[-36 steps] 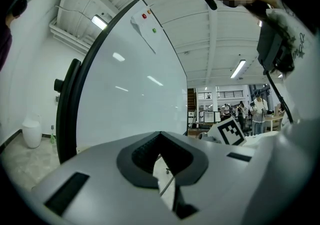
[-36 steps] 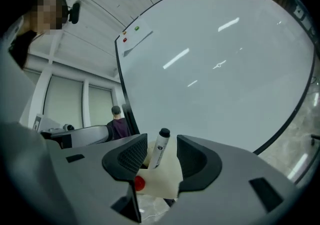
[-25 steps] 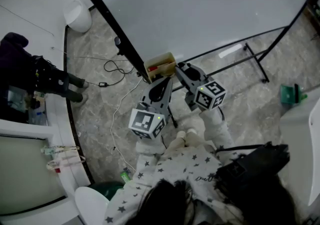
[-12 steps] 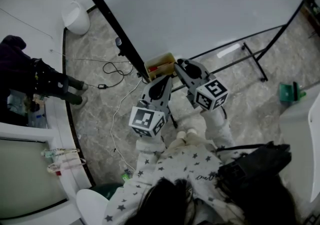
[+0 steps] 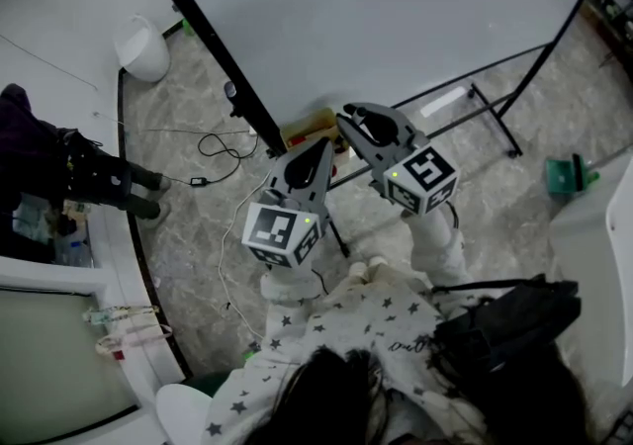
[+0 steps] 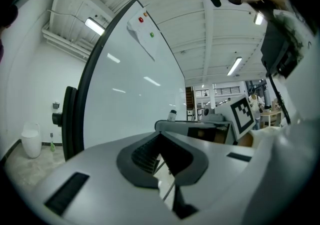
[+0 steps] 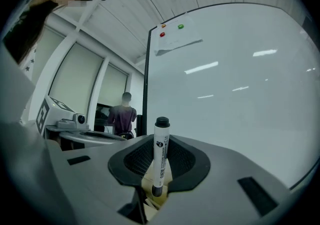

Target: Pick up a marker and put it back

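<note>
In the right gripper view a white marker (image 7: pixel 161 153) with a black cap stands upright between the pads of my right gripper (image 7: pixel 160 166), which is shut on it. In the head view the right gripper (image 5: pixel 358 123) is raised in front of the whiteboard (image 5: pixel 396 8), just right of a tan wooden box (image 5: pixel 307 127) fixed at the board's lower edge. My left gripper (image 5: pixel 318 148) sits beside it, over the box's front. In the left gripper view its jaws (image 6: pixel 161 156) meet at the tips with nothing between them.
The whiteboard's black stand legs (image 5: pixel 490 112) spread over the marble floor. Cables (image 5: pixel 213 148) trail at the left by a white bin (image 5: pixel 141 45). A person in dark clothes (image 5: pixel 59 161) is at the far left. A green object (image 5: pixel 566 176) lies right, a black bag (image 5: pixel 504 324) near me.
Both grippers have risen towards the camera and now cover more of the wooden box. The right gripper's jaws have come up from the box.
</note>
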{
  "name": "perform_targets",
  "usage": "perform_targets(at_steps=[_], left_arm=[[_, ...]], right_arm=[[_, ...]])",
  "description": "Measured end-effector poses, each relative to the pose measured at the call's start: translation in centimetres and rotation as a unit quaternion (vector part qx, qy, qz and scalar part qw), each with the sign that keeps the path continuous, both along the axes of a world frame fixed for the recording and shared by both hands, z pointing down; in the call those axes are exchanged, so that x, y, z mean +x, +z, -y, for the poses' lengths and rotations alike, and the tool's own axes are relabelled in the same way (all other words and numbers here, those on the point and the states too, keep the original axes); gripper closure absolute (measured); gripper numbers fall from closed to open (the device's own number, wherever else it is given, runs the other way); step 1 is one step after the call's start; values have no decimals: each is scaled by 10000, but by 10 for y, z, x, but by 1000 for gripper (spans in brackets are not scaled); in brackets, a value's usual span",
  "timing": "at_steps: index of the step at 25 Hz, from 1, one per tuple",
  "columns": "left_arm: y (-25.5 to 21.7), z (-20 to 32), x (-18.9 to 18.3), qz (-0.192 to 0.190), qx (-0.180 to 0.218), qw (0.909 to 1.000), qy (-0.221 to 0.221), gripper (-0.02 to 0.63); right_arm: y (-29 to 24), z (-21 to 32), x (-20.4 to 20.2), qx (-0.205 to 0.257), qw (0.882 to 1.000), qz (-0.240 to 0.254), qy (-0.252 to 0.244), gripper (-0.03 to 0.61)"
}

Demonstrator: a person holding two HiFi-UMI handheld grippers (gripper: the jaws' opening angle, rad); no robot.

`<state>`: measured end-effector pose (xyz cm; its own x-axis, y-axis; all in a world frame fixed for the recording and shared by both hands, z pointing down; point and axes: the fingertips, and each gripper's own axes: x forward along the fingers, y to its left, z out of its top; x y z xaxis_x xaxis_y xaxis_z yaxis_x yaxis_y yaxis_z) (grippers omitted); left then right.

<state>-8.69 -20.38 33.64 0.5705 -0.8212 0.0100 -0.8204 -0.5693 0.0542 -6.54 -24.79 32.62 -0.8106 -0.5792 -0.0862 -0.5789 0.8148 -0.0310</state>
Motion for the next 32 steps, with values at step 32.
perform_targets(at_steps=[32], left_arm=[[-33, -20, 4, -17, 316, 9995, 7, 614]], right_arm=[[-64, -48, 6, 617, 9977, -2, -298, 503]])
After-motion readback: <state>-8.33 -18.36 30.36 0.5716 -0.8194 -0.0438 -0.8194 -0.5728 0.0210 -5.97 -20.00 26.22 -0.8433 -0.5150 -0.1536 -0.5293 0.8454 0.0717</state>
